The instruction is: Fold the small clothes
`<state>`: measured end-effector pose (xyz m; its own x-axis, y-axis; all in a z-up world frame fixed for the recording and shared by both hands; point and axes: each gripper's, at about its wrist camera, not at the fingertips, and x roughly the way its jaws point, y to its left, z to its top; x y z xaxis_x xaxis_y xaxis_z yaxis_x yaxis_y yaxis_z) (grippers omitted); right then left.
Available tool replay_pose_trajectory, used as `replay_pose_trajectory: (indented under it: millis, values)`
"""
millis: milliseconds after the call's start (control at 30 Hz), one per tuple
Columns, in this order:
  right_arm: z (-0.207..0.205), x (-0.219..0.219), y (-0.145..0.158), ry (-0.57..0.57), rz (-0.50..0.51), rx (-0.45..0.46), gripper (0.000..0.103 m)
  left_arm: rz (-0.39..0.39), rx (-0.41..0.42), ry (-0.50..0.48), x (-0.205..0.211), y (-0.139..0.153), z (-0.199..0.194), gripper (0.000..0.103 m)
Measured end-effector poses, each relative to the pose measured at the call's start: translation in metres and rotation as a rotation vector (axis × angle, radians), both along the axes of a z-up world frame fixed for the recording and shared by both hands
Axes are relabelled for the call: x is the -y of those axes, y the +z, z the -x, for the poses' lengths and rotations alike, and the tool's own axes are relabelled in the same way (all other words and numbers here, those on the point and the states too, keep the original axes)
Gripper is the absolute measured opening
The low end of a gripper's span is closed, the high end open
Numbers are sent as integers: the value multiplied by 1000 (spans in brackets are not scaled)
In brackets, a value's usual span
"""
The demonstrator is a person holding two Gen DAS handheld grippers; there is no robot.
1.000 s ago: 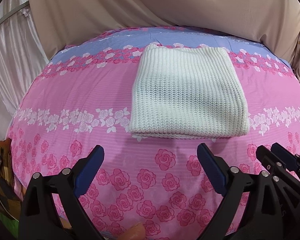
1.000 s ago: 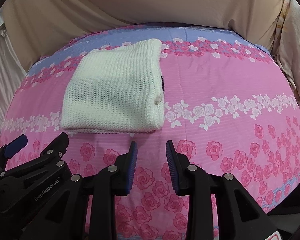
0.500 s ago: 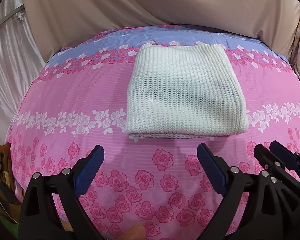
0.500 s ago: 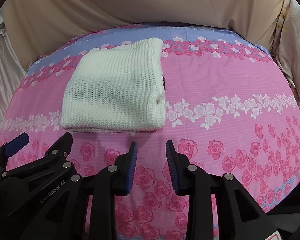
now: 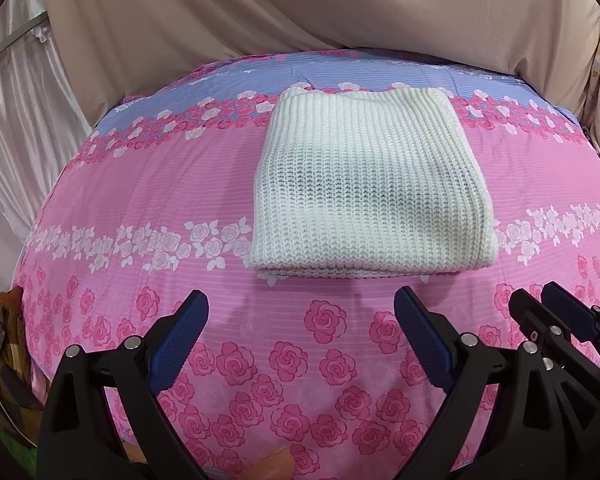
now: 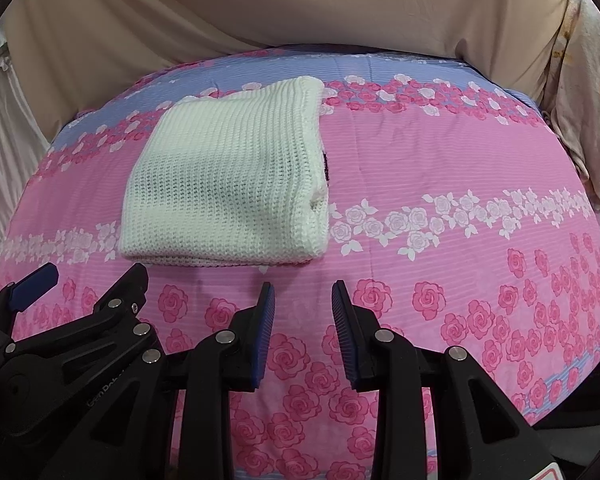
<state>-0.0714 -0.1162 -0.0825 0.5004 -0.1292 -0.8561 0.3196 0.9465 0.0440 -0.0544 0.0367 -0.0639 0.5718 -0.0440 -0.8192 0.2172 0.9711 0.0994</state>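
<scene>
Left gripper (image 5: 300, 336) is hanging wide, right gripper (image 6: 303, 332) narrow, both empty; folded knit (image 5: 370, 188) is lying ahead, drifting slightly leftward versus earlier.

One folded white knit garment (image 5: 370, 196) lies on one bed with a pink rose-print cover (image 5: 140, 200). Two tongs are in view, the left tongs (image 5: 300, 336) and the right tongs (image 6: 303, 320), each with two blue-padded fingers. One beige sheet (image 5: 300, 12) hangs at the far side.
</scene>
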Motion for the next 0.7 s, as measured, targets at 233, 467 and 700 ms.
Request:
replay_pose_trajectory:
  millis: [233, 467, 700]
  values:
    - [0, -1, 0, -2, 2, 0, 31, -5, 6, 4, -1, 0, 1, 92]
    - [0, -1, 0, -1, 3, 0, 31, -9, 9, 5, -1, 2, 2, 91]
    - [0, -1, 0, -1, 5, 0, 31, -12, 10, 9, -3, 3, 1, 91]
